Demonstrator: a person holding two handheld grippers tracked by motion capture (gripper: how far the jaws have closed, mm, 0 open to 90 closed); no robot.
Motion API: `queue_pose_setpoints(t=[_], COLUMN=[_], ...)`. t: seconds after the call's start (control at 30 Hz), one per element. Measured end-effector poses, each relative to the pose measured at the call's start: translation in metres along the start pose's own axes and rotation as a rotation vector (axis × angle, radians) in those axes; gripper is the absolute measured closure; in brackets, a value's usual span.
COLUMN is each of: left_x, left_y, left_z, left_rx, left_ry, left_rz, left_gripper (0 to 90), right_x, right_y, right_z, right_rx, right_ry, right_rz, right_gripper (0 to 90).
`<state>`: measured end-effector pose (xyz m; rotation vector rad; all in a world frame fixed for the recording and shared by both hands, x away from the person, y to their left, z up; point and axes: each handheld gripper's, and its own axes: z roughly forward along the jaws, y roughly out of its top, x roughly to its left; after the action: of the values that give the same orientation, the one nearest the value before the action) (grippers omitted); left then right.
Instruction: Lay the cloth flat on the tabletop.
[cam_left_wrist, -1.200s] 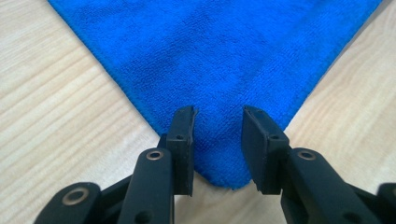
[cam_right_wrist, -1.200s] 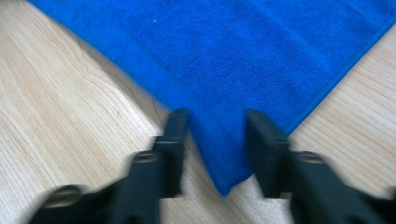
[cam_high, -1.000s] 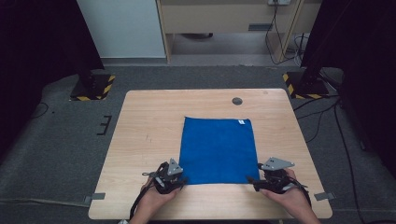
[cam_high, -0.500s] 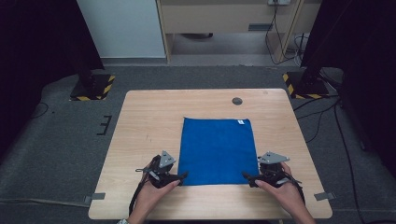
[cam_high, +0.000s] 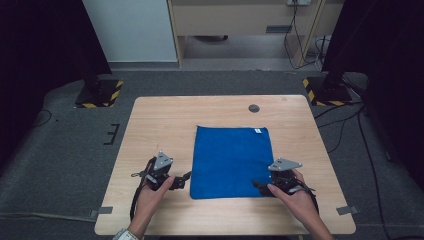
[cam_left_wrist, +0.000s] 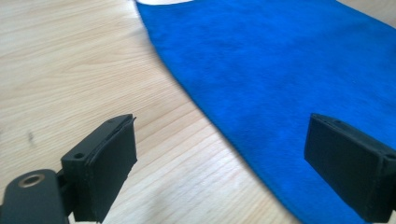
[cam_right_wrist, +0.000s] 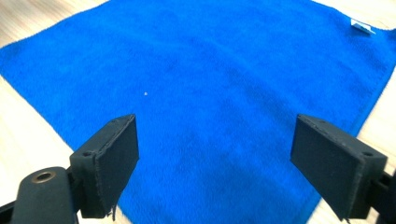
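A blue cloth (cam_high: 231, 160) lies spread flat on the wooden table (cam_high: 160, 125), its white tag (cam_high: 257, 131) at the far right corner. My left gripper (cam_high: 186, 177) sits just left of the cloth's near left corner, off the fabric. Its jaws have just been opening and stand wide. In the left gripper view (cam_left_wrist: 222, 126) the cloth (cam_left_wrist: 289, 60) edge runs under the gap, unpinched. My right gripper (cam_high: 257, 185) is at the near right corner. Its jaws have just closed a little but stay wide over the cloth (cam_right_wrist: 210, 60), in the right gripper view (cam_right_wrist: 215, 121).
A dark round grommet (cam_high: 254, 108) is set in the tabletop beyond the cloth. Bare wood (cam_left_wrist: 70, 60) stretches left of the cloth. Grey carpet surrounds the table, with black stands on striped bases at both far corners and cables at the right.
The left gripper has let go of the near left corner and slid left off the cloth, jaws now wide. The right gripper has shifted a little at the near right corner.
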<state>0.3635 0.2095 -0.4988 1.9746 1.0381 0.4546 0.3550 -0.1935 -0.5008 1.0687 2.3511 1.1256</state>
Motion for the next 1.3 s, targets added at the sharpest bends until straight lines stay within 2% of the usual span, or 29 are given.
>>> queue_pose_setpoints(t=[0.27,0.47,0.57,0.8,1.0,1.07,1.3], left_x=[0.014,0.03,0.037,0.049,0.058,0.059,0.055], left_y=[-0.003,-0.006,-0.003,0.017,0.036,0.042,0.062], left_z=[-0.003,-0.007,-0.009,-0.006,0.003,0.006,0.014], left_rx=[0.013,0.005,0.001,-0.002,0.007,0.006,0.026], left_ry=[0.048,0.061,0.062,0.067,0.037,0.03,0.014], left_rz=[-0.001,-0.045,-0.047,-0.036,-0.024,-0.024,0.017], left_gripper=[8.0,8.0,8.0,7.9,7.3,7.3,7.0], right_x=[0.008,0.021,0.029,0.048,0.065,0.071,0.088], right_y=[0.014,0.029,0.037,0.05,0.058,0.061,0.072], right_z=[0.016,0.028,0.033,0.046,0.059,0.063,0.072], right_rx=[0.017,0.026,0.024,0.029,0.037,0.041,0.045], right_ry=[0.016,0.048,0.065,0.107,0.146,0.159,0.178], right_rz=[-0.017,-0.046,-0.061,-0.082,-0.103,-0.109,-0.132], right_gripper=[16.6,16.6,16.9,18.3,18.4,18.4,18.0])
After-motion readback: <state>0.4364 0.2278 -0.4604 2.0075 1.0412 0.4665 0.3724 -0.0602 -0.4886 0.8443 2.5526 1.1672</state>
